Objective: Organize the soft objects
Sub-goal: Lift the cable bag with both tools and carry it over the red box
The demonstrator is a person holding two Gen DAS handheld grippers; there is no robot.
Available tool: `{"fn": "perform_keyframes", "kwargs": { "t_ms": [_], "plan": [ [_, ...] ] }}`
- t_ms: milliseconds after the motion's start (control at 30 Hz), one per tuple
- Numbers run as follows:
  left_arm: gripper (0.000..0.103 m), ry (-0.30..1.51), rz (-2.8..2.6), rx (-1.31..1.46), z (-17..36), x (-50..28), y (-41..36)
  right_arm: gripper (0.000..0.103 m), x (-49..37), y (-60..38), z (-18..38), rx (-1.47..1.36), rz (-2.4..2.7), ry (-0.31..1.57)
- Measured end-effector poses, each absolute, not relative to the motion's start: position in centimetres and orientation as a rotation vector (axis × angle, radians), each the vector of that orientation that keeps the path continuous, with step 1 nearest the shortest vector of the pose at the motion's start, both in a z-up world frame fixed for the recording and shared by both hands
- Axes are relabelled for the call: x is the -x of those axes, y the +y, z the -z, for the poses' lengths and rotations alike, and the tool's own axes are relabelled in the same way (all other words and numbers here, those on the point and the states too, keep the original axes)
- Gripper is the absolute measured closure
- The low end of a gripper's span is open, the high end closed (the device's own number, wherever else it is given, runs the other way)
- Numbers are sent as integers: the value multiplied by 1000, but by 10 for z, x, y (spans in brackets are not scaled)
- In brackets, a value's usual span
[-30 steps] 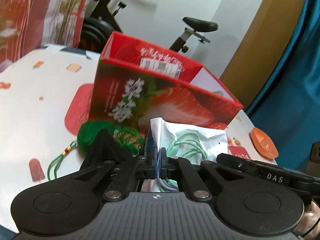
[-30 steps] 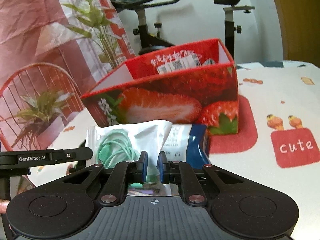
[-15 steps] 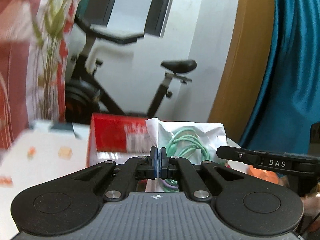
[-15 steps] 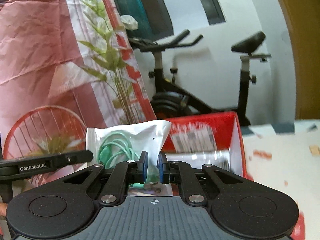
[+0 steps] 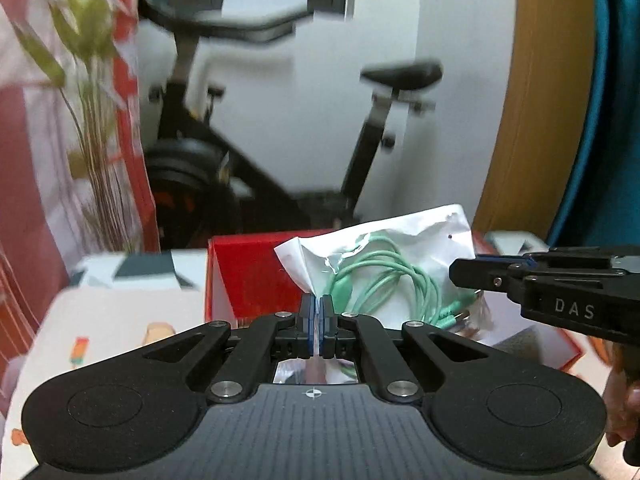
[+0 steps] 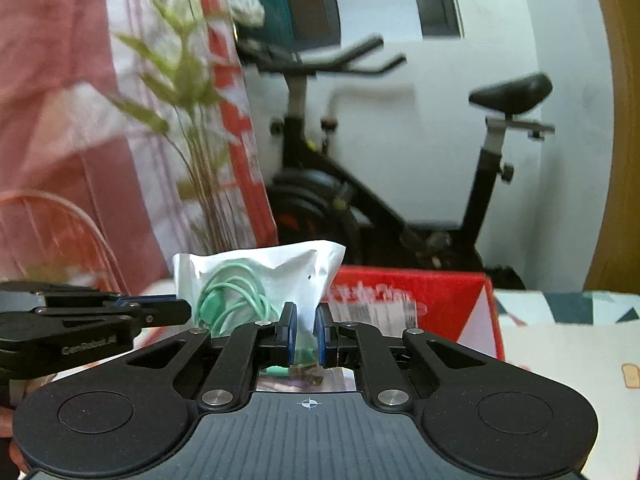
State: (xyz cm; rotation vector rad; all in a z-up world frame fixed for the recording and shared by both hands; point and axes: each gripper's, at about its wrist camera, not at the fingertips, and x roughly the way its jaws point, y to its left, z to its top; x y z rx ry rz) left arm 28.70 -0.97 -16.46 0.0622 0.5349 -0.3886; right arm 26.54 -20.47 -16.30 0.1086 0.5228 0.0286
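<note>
A: Where are we w/ the pouch [image 5: 404,252]?

B: Mid-carry. Left gripper [image 5: 317,322] is pinched tight on one edge, right gripper [image 6: 305,334] clamped on the other w/ a narrow gap. Pouch hangs between them, up in front of the box [image 6: 440,300].

A: Next?

B: Prob. take it over the box opening, then let go w/ both together.

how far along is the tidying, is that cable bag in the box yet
Not yet. Done: the white plastic bag of mint-green cables is off the table, pinched by both the left gripper and the right gripper. In hand: it hangs in front of the red strawberry-print cardboard box, not inside. Left: lowering it in and letting go. Whether other soft items remain is out of view.
</note>
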Motion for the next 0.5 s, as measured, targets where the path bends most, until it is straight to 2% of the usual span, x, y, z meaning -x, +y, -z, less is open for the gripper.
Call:
{"fn": "perform_keyframes", "kwargs": {
  "t_ms": [233, 500],
  "plan": [
    [99, 695, 406, -89, 201, -325, -12, 94, -296, -216, 204, -173, 17, 660],
    [99, 786, 438, -124, 221, -334, -13, 94, -311, -219, 231, -154, 41, 814]
  ]
}}
